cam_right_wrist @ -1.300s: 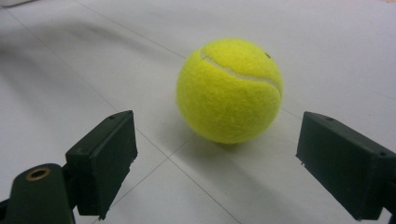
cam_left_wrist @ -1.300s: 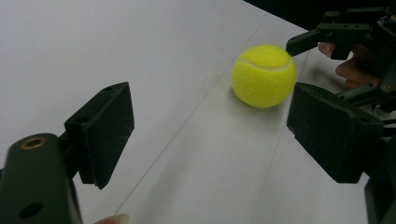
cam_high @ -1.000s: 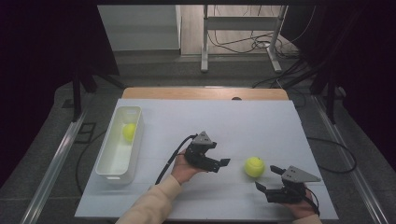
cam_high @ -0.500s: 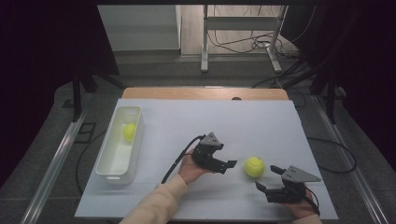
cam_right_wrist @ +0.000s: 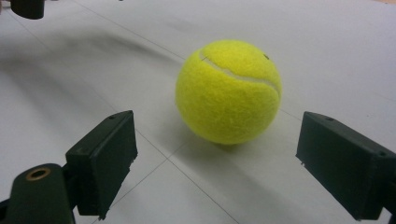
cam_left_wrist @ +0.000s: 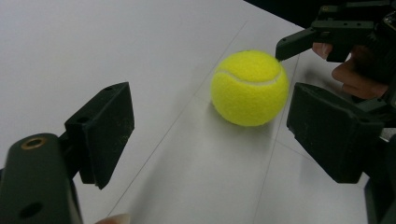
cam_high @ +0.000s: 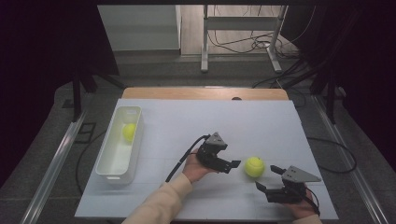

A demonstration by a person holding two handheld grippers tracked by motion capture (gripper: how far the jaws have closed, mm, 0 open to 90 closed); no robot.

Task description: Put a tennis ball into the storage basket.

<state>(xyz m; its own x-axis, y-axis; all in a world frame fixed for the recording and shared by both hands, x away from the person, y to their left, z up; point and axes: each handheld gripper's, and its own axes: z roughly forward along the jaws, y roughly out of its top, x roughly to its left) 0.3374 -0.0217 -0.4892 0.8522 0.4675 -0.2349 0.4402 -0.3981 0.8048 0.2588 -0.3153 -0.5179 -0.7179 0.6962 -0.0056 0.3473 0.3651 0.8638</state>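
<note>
- I judge the step in hand to be the approach: my left hand-held gripper sits just left of the loose tennis ball, its jaws standing wide with nothing between them.
- In the left gripper view the ball lies ahead of the jaws, nearer the right one, resting on the white tabletop and not touched by either pad.
- My right hand-held gripper waits just on the near-right side of the same ball, its jaws also spread wide and empty; in the right gripper view the ball sits a little beyond the jaw tips, centred between them.
- Next move, as I read it: ease the left hand-held gripper forward until the ball sits squarely between the pads, then close gently, since a round ball may roll off at a nudge.
- The likely goal is the white bin, well away on the far side of my left hand-held gripper from the ball.
- Count: two tennis balls, one loose on the tabletop and a second ball already in the bin; one bin; two hand-held grippers.
</note>
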